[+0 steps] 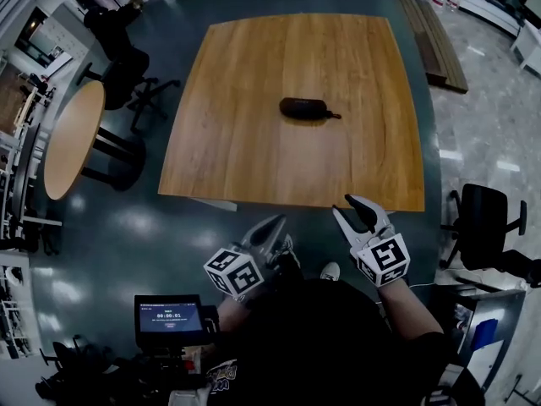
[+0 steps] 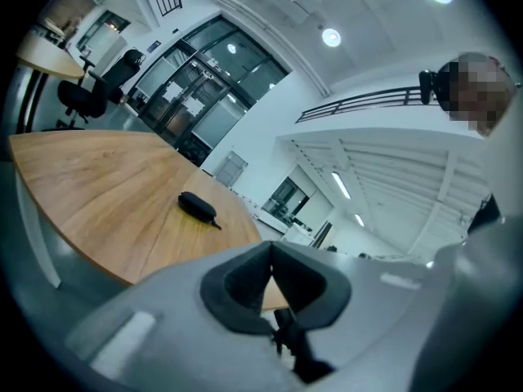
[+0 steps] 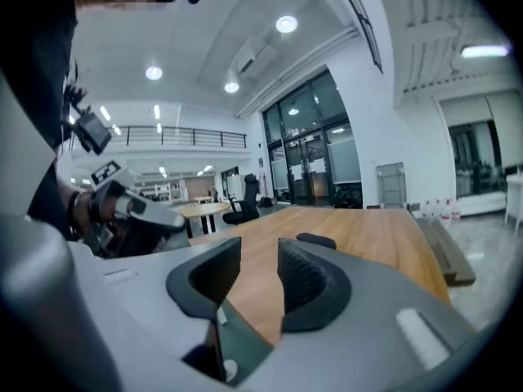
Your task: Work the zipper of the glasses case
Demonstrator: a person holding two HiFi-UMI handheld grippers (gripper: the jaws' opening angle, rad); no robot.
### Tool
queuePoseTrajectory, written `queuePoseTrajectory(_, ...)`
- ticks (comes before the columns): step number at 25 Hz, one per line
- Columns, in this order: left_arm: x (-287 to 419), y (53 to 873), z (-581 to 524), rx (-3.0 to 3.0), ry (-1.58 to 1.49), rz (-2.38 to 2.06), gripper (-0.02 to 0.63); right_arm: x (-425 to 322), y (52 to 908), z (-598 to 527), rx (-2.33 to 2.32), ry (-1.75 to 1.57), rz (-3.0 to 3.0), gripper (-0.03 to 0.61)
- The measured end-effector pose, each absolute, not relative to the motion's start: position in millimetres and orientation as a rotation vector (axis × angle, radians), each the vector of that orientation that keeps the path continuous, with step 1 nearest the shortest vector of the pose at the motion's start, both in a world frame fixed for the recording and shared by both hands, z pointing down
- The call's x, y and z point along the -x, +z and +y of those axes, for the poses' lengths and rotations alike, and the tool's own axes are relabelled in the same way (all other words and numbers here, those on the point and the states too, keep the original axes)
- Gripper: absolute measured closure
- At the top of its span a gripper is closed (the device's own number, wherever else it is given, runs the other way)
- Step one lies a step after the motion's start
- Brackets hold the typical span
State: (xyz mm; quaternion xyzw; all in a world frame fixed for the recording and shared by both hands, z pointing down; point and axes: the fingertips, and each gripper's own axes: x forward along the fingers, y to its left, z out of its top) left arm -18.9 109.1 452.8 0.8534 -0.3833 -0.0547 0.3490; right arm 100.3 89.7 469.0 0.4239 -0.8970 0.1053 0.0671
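Note:
A dark oval glasses case [image 1: 305,108] lies near the middle of the square wooden table [image 1: 254,142], its zipper pull cord pointing right. It also shows small in the left gripper view [image 2: 197,205] and as a dark shape behind one pad in the right gripper view [image 3: 315,240]. Both grippers hang over the floor in front of the table's near edge, well short of the case. My left gripper [image 1: 272,229] is shut with nothing between its jaws. My right gripper [image 1: 355,211] stands open, a gap between its pads [image 3: 304,280], and holds nothing.
A round wooden table [image 1: 72,138] and black office chairs [image 1: 127,74] stand to the left. Another black chair [image 1: 483,227] sits at the right. A small screen [image 1: 171,318] is mounted near my body. A long wooden bench [image 1: 433,36] runs along the far right.

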Motion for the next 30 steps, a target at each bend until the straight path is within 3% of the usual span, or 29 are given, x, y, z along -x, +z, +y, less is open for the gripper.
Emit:
queuePoseTrajectory(8, 45, 469, 31, -2.179, -0.168, -0.922, 0.614, -88, 548, -42, -1.028, -0.332, -2.148, 0.368)
queuePoseTrajectory(14, 97, 481, -46, -2.191, -0.123, -0.829, 0.614, -64, 640, -153, -0.761, -0.404, -1.813, 0.313)
queuePoseTrajectory(22, 115, 497, -60, -2.145, -0.075, -0.856, 0.614, -68, 663, -203, -0.635, -0.557, -1.653, 0.236)
queuePoseTrajectory(26, 117, 500, -70, -2.115, -0.079, -0.9, 0.614, -65, 682, -215, -0.529, -0.59, -1.62, 0.253)
queuePoseTrajectory(30, 107, 503, -78, -2.075, -0.102, -0.96, 0.614, -62, 686, -228, -0.497, -0.601, -1.668, 0.311)
